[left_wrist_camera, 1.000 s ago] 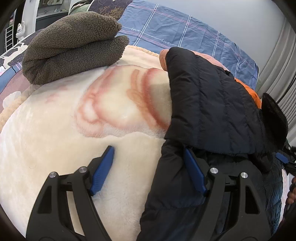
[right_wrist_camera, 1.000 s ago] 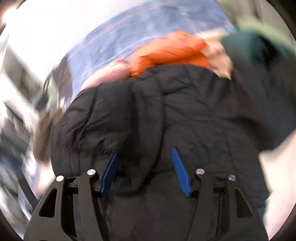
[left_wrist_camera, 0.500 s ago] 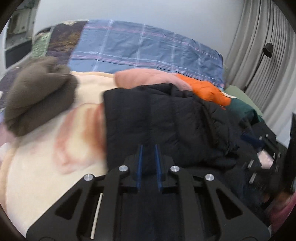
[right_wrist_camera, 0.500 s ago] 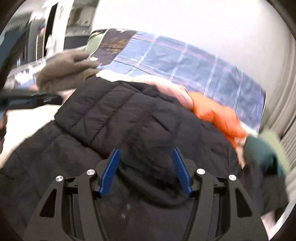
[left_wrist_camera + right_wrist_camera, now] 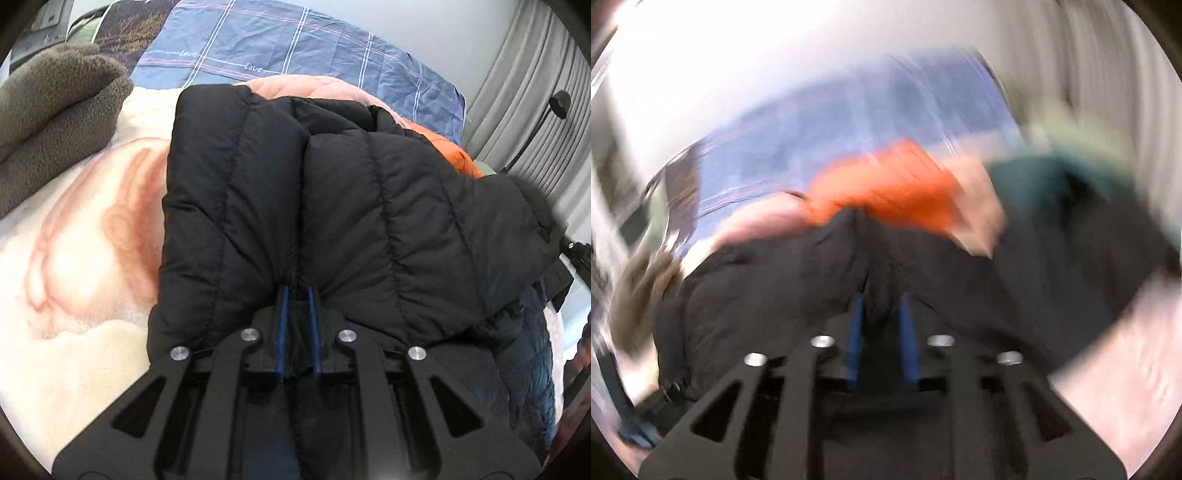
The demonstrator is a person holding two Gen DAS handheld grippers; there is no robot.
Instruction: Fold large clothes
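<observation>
A black quilted puffer jacket (image 5: 332,206) lies on a cream blanket with a pink pattern (image 5: 74,258) on the bed. My left gripper (image 5: 297,295) is shut on a pinched fold of the jacket at its near edge. In the blurred right wrist view, my right gripper (image 5: 879,302) is shut on another fold of the same black jacket (image 5: 775,295). The cloth bunches up between both pairs of blue pads.
A brown fleece garment (image 5: 55,110) lies at the far left. Pink (image 5: 314,86) and orange (image 5: 443,147) jackets lie behind the black one, against a blue plaid cover (image 5: 295,44). Grey curtains (image 5: 535,92) hang at the right. A dark green garment (image 5: 1052,173) shows at the right.
Both grippers have closed on the black jacket: the left about half a second ago, the right just now. The right view is swinging fast and blurred.
</observation>
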